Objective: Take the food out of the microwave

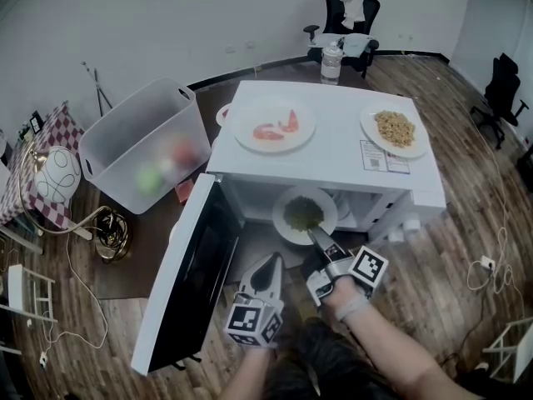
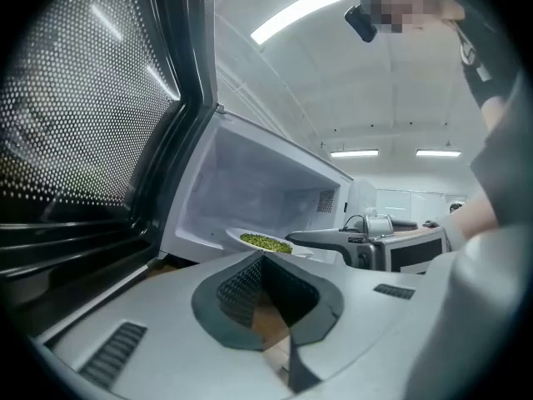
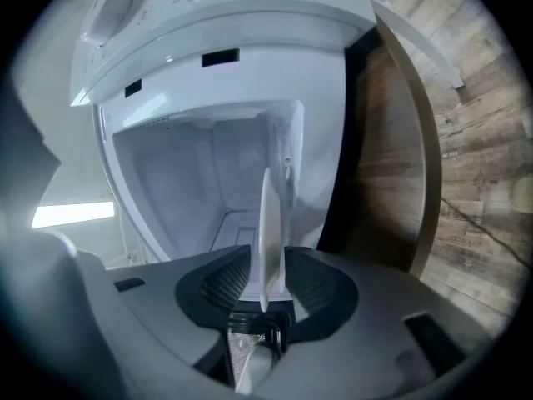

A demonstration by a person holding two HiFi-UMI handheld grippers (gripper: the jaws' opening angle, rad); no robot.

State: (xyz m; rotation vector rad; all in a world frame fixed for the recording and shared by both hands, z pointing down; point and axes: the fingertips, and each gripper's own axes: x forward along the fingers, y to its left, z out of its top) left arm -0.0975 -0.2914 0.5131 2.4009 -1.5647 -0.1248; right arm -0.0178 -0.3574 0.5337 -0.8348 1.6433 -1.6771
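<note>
A white microwave [image 1: 333, 161] stands with its door [image 1: 187, 282] swung wide to the left. A white plate of green food [image 1: 301, 215] sits at the front of the cavity, its near rim sticking out. My right gripper [image 1: 315, 235] reaches level to that rim. In the right gripper view the plate [image 3: 271, 215] shows edge-on between the jaws of the right gripper [image 3: 266, 294], with a gap on each side, so the gripper is open. My left gripper [image 1: 271, 262] hangs shut and empty beside the door, short of the plate [image 2: 265, 242].
Two more plates lie on the microwave's top: one with red food [image 1: 275, 125], one with yellow food [image 1: 395, 128]. A clear plastic bin [image 1: 146, 144] stands to the left on the wooden floor. A bottle [image 1: 331, 61] and an office chair [image 1: 350, 15] are behind.
</note>
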